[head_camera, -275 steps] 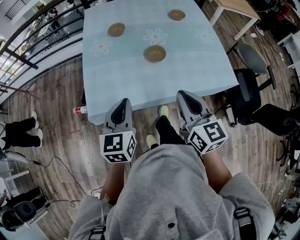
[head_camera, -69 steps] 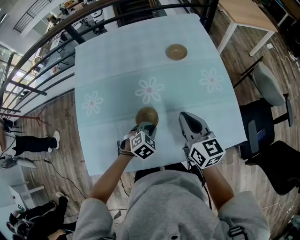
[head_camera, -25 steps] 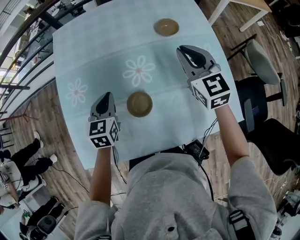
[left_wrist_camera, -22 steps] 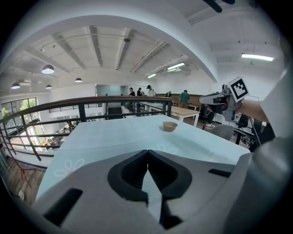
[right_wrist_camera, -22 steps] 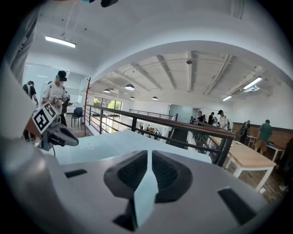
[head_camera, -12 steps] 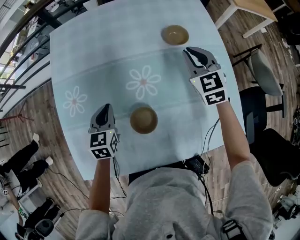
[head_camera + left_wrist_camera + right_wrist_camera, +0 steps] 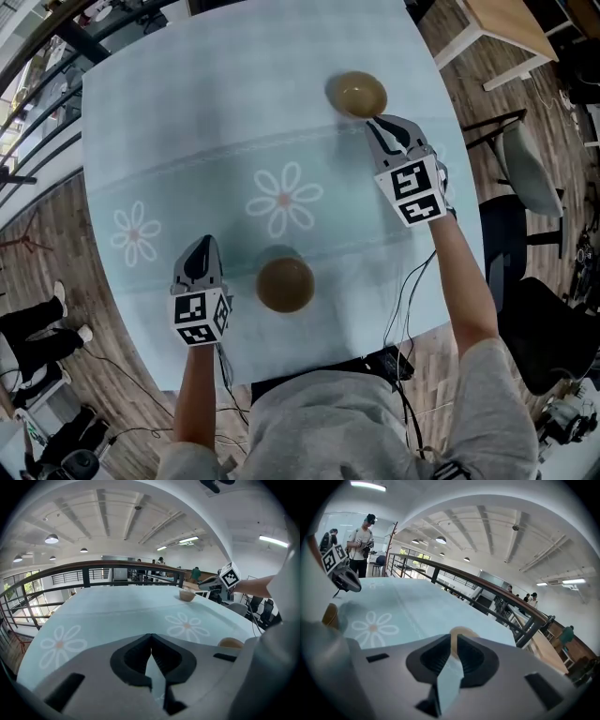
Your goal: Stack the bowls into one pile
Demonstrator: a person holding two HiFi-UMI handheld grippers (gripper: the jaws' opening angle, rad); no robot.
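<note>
One brown bowl (image 7: 356, 94) sits far right on the flowered blue tablecloth (image 7: 187, 141); it also shows as the bowl (image 7: 464, 631) just beyond my right gripper's tips. My right gripper (image 7: 379, 123) hovers at its near rim, jaws shut, nothing gripped. Another brown bowl (image 7: 285, 284) sits near the front edge; I cannot tell whether others nest in it. My left gripper (image 7: 203, 247) hangs to its left, apart from it, shut and empty. In the left gripper view that gripper (image 7: 151, 637) faces the far bowl (image 7: 187, 595).
Office chairs (image 7: 525, 178) stand right of the table on the wooden floor. A wooden table (image 7: 506, 28) is at the top right. A railing (image 7: 93, 566) runs past the table's far side. A person (image 7: 360, 543) stands beyond the table.
My right gripper has come down and closer to the far bowl's near rim. The left gripper has sunk a little beside the near bowl. Both stay shut.
</note>
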